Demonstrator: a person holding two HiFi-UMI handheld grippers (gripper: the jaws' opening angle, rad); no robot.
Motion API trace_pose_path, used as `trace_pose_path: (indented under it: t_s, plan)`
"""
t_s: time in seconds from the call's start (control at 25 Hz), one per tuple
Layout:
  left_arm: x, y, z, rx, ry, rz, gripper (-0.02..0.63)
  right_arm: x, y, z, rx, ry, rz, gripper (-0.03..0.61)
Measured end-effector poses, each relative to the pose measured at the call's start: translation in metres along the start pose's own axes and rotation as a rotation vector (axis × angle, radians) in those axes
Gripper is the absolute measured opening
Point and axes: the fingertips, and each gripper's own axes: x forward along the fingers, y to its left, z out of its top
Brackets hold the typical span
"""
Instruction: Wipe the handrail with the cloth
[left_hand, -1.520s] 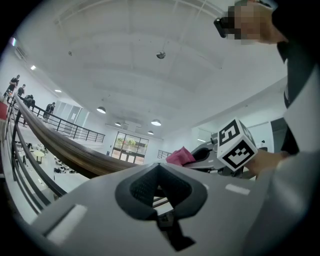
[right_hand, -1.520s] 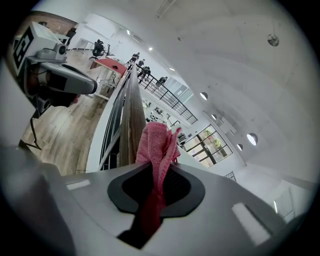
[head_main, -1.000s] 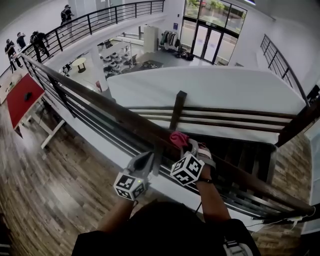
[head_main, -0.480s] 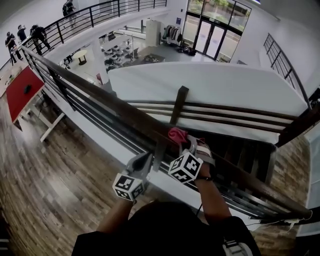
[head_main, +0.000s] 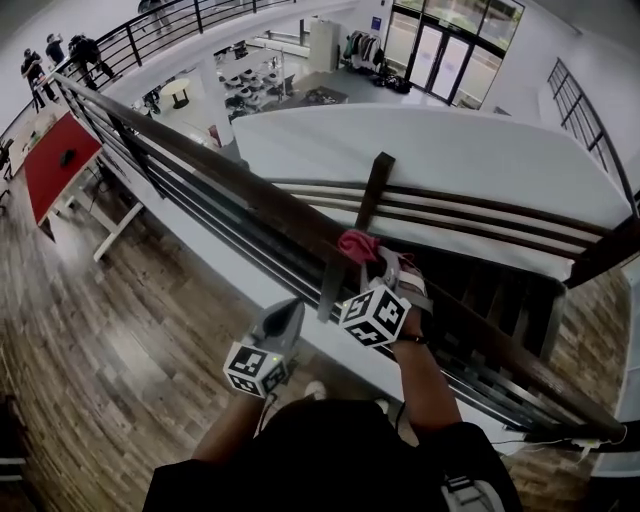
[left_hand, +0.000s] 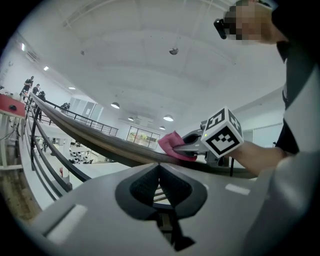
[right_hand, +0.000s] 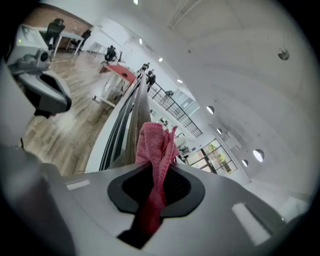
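Head view, looking steeply down over a balcony edge. A dark wooden handrail (head_main: 240, 190) runs diagonally from the upper left of the frame to the lower right, with dark horizontal bars beneath it and a wooden post (head_main: 375, 190) rising behind it near the centre. The right gripper (head_main: 380, 275), at centre frame, has its jaws clamped on a pink-red cloth (head_main: 358, 245), which lies bunched on top of the handrail. In the right gripper view the cloth (right_hand: 156, 150) passes down between the closed jaws of the right gripper (right_hand: 157, 185) and stands up ahead of them, with the handrail (right_hand: 140, 110) receding beyond. The left gripper (head_main: 288, 315), at lower centre, sits just left of the right one on the near side of the rail; in the left gripper view its jaws (left_hand: 159, 172) are pressed together with nothing between them, and whether they touch the handrail (left_hand: 100, 142) cannot be told. A wood-plank floor (head_main: 110, 330) fills the lower left; a red tabletop (head_main: 55, 165) stands at the upper left.
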Motion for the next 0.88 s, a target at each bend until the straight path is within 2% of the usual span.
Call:
trace_pose_path:
  t_s: [0.12,0.2,0.28,0.36,0.56,0.72,0.88]
  plan:
    - [-0.005,-0.002,-0.003,0.006,0.011,0.014,0.0,-0.026,-0.001,0.024,0.151,-0.184,0.05,0.043]
    - [-0.001,-0.009,-0.001,0.002,0.013,0.014,0.0,-0.051,-0.005,0.027,0.206,-0.261,0.045,0.043]
    - [0.007,-0.025,0.0,0.029,0.018,-0.021,0.0,-0.077,-0.012,0.022,0.239,-0.31,-0.001,0.043]
    - [0.018,-0.051,0.0,0.047,0.026,-0.097,0.0,-0.104,-0.022,0.009,0.291,-0.342,-0.078,0.043]
    - [0.061,-0.146,0.001,0.077,0.038,-0.336,0.0,-0.164,-0.061,-0.067,0.424,-0.277,-0.253,0.043]
    - [0.091,-0.237,-0.017,0.082,0.058,-0.512,0.0,-0.227,-0.088,-0.16,0.544,-0.19,-0.418,0.043]
    - [0.097,-0.333,-0.039,0.083,0.068,-0.64,0.0,-0.298,-0.091,-0.248,0.651,-0.081,-0.541,0.043]
